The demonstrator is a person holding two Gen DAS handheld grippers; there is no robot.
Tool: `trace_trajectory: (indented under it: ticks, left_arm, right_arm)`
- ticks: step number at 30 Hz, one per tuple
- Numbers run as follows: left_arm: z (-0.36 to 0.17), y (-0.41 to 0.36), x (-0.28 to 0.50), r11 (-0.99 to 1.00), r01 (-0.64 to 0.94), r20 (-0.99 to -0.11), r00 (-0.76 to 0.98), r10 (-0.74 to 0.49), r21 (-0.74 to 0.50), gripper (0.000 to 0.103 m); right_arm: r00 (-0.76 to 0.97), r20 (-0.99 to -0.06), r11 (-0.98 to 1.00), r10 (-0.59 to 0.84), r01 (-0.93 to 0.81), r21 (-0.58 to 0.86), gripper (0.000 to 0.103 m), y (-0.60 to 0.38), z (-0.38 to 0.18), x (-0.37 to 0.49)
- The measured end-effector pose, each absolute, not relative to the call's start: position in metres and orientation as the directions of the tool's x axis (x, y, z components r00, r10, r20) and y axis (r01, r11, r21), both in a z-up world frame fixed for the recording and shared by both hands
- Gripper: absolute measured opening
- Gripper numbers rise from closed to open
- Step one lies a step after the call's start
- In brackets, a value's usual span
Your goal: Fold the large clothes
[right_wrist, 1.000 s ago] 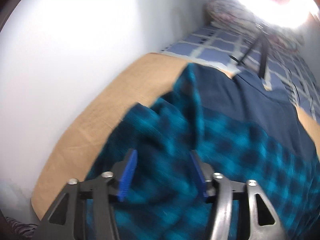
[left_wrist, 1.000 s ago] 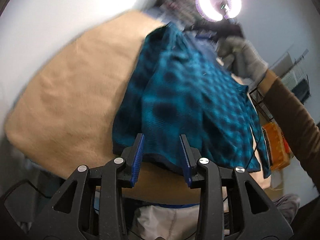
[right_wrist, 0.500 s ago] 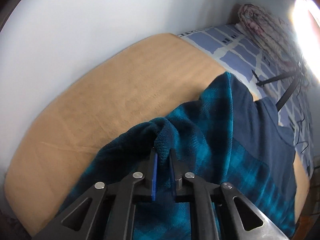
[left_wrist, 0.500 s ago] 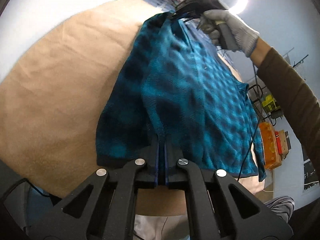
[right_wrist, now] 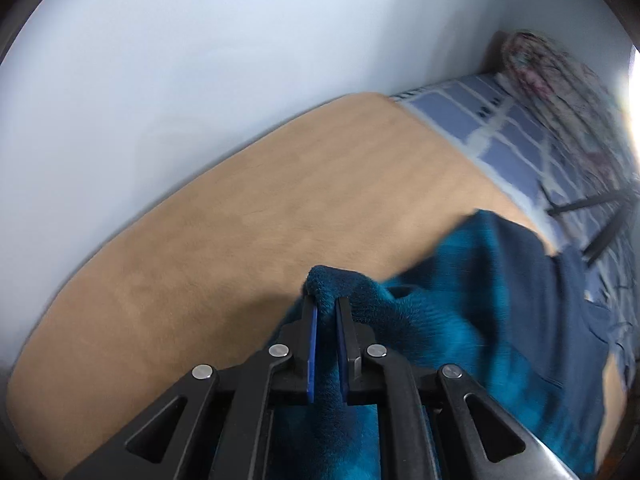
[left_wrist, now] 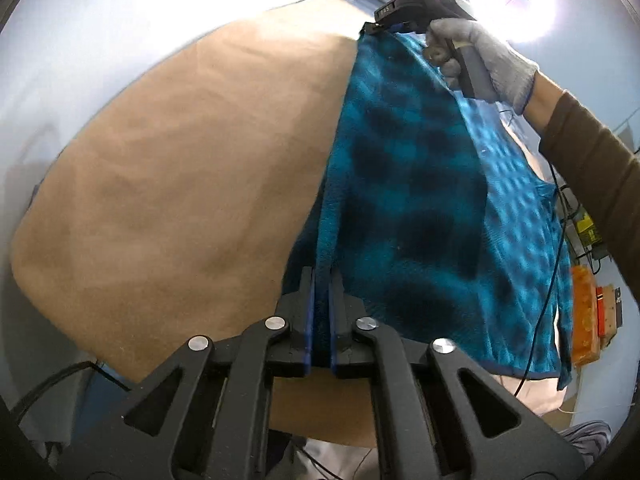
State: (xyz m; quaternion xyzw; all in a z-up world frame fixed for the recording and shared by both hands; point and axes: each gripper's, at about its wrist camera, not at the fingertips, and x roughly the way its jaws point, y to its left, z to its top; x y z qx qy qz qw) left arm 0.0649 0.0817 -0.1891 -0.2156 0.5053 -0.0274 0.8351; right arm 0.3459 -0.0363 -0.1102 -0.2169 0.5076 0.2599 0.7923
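Note:
A teal and black plaid fleece garment (left_wrist: pixel 420 200) lies over a tan padded surface (left_wrist: pixel 180 180). My left gripper (left_wrist: pixel 320 280) pinches its near hem edge between the blue pads; the jaws are easing open a little with cloth still between them. At the far end, my right gripper (left_wrist: pixel 384 26), held by a gloved hand (left_wrist: pixel 480 60), grips the garment's top edge. In the right wrist view my right gripper (right_wrist: pixel 326 304) has a bunched fold of the garment (right_wrist: pixel 460 320) squeezed between its pads, its jaws also opening slightly. The left edge is stretched taut between both grippers.
A pale wall borders the tan surface (right_wrist: pixel 260 220) on the left. A blue checked sheet (right_wrist: pixel 512 140), a patterned bundle (right_wrist: pixel 560 80) and black tripod legs (right_wrist: pixel 592 200) lie beyond it. A ring light (left_wrist: pixel 512 0) glares above; an orange crate (left_wrist: pixel 584 312) stands at right.
Both grippers went from open to closed on the garment's edge. The right gripper moved across to the far top corner, and the cloth's left edge has pulled straight between them.

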Motion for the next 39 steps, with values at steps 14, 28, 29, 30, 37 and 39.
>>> trace_trajectory:
  ticks: [14,28,29,30,37,39]
  left_arm:
    - [-0.167,0.069,0.064,0.905,-0.056,-0.752,0.579,-0.315,-0.422,0.017]
    - [-0.154,0.107,0.053,0.839,-0.161,-0.722,0.607,-0.331,-0.520,0.047]
    - [-0.157,0.110,0.053,0.829,-0.175,-0.724,0.602,-0.337,-0.531,0.047]
    - [-0.163,0.118,0.053,0.804,-0.202,-0.726,0.588,-0.358,-0.560,0.048]
    - [-0.201,0.143,0.054,0.693,-0.315,-0.724,0.537,-0.433,-0.648,0.050]
    - [-0.210,0.147,0.052,0.652,-0.329,-0.704,0.533,-0.469,-0.683,0.050]
  right_arm:
    - [0.348,-0.817,0.840,0.459,-0.469,0.272,0.016,-0.170,-0.075,0.351]
    - [0.398,-0.865,0.884,0.306,-0.456,0.103,0.022,-0.173,-0.081,0.291]
    - [0.389,-0.853,0.870,0.348,-0.472,0.139,0.022,-0.182,-0.066,0.273]
    - [0.383,-0.843,0.860,0.378,-0.483,0.166,0.022,-0.189,-0.055,0.256]
    - [0.279,-0.802,0.773,0.529,-0.548,0.320,0.024,-0.221,-0.024,0.110]
    - [0.254,-0.793,0.751,0.554,-0.564,0.344,0.024,-0.214,-0.025,0.080]
